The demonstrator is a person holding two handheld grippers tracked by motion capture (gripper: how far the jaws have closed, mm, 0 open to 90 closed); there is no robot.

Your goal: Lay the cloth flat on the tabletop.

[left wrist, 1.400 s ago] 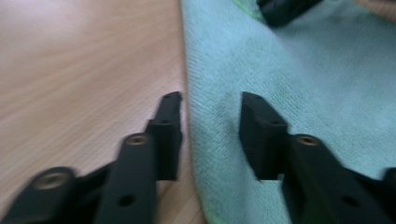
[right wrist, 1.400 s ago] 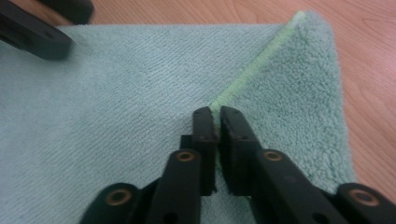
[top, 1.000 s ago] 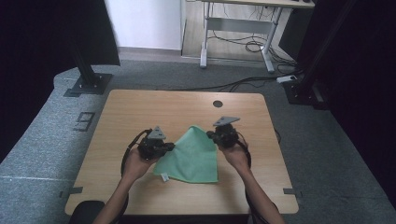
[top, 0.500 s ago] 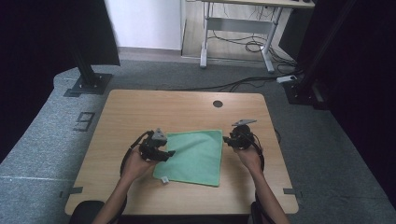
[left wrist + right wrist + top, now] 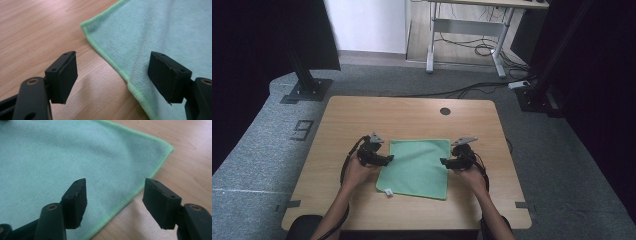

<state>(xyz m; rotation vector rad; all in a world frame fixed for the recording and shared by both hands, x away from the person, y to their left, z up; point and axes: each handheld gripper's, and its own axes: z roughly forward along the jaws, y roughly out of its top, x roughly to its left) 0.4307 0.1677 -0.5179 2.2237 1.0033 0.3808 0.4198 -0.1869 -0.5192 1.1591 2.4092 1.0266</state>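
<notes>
A green cloth [image 5: 417,167] lies spread flat on the wooden table [image 5: 412,112], with a small white tag [image 5: 388,191] at its near left corner. My left gripper [image 5: 386,159] sits low at the cloth's left edge and my right gripper [image 5: 444,162] at its right edge. In the left gripper view the jaws [image 5: 115,67] stand wide, having just been opening; the cloth's hem [image 5: 110,60] runs between them, untouched by the pads. In the right gripper view the gripper [image 5: 116,195] has also just been opening, and the cloth's edge [image 5: 130,195] lies between its pads without contact.
A round cable hole [image 5: 445,111] sits near the table's far edge. Bare wood surrounds the cloth on all sides. Black stand feet [image 5: 304,90] and a desk frame [image 5: 464,35] with cables stand on the grey floor beyond the table.
The cloth, held up in a peak between both shut grippers, has been lowered and spread flat. Both grippers moved down and apart, then opened and let go.
</notes>
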